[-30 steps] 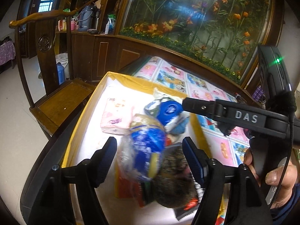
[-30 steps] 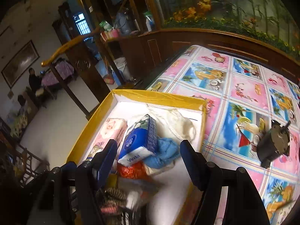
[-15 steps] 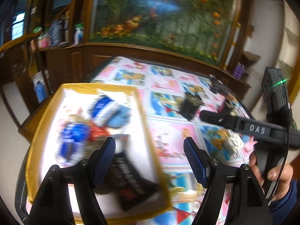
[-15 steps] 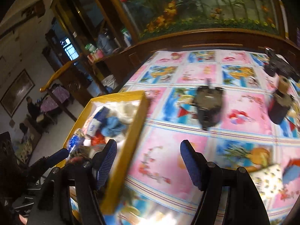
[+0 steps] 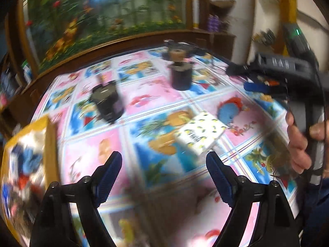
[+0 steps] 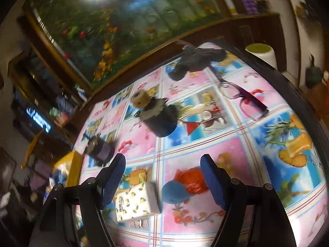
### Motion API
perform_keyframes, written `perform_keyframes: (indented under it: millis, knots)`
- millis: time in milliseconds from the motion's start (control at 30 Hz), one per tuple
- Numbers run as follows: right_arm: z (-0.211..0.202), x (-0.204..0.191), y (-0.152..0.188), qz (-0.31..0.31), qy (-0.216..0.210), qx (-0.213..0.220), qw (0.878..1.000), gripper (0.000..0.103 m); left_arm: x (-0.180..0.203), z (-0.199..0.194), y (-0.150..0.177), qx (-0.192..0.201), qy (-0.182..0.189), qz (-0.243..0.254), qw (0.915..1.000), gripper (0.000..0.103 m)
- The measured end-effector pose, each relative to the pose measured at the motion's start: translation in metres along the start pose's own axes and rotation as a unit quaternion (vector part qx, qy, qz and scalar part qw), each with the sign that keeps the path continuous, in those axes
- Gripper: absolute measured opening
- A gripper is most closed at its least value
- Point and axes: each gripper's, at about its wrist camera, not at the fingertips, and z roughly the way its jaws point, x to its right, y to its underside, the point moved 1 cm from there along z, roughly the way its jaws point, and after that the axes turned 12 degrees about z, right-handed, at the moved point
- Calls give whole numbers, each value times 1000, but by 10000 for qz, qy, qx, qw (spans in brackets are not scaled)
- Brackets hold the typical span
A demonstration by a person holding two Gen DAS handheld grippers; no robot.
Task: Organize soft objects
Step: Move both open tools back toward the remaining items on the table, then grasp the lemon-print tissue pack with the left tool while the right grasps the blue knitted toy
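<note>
A lemon-print tissue pack (image 5: pixel 200 131) (image 6: pixel 135 201) lies on the cartoon tablecloth. Beside it rest a blue knitted soft thing (image 5: pixel 230 111) (image 6: pixel 174 191) and a crumpled red bag (image 6: pixel 191 179). My left gripper (image 5: pixel 164 164) hovers short of the pack, its jaws opening with nothing between them. My right gripper (image 6: pixel 163 164) hangs over the blue thing and red bag without touching them, jaws also opening and empty. In the left wrist view the right gripper (image 5: pixel 242 78) is at the right, with a hand (image 5: pixel 298 135) on its handle. The yellow box (image 5: pixel 49 140) (image 6: pixel 72 170) holding several soft items sits far left.
Two dark cylindrical motor-like parts (image 6: pixel 162 119) (image 6: pixel 100 150) stand mid-table. A black gadget (image 6: pixel 197 58) and a pair of glasses (image 6: pixel 242 96) lie further back. A wooden-framed flower mural runs behind the table. The table's dark rim (image 6: pixel 298 86) curves along the right.
Both grippers swung right, away from the yellow box and out over the tablecloth. The box slid to the views' left edge, and the tissue pack and blue thing came into view. Both jaws widened slightly.
</note>
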Motion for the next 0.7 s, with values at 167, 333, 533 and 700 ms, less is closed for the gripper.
perform_keyframes:
  millis: [167, 333, 533, 700]
  knots:
    - [-4, 15, -9, 404, -79, 15, 9992, 79, 31, 42, -29, -312, 452, 962, 9938, 84]
    - [-6, 19, -11, 555, -151, 4, 9983, 79, 41, 74, -42, -588, 512, 1388, 9872, 84]
    - [-4, 20, -10, 535, 18, -16, 9986, 79, 20, 89, -39, -608, 575, 641, 9944, 53]
    - [13, 25, -6, 494, 489, -299, 9971, 79, -4, 69, -9, -660, 192, -83, 9976, 54]
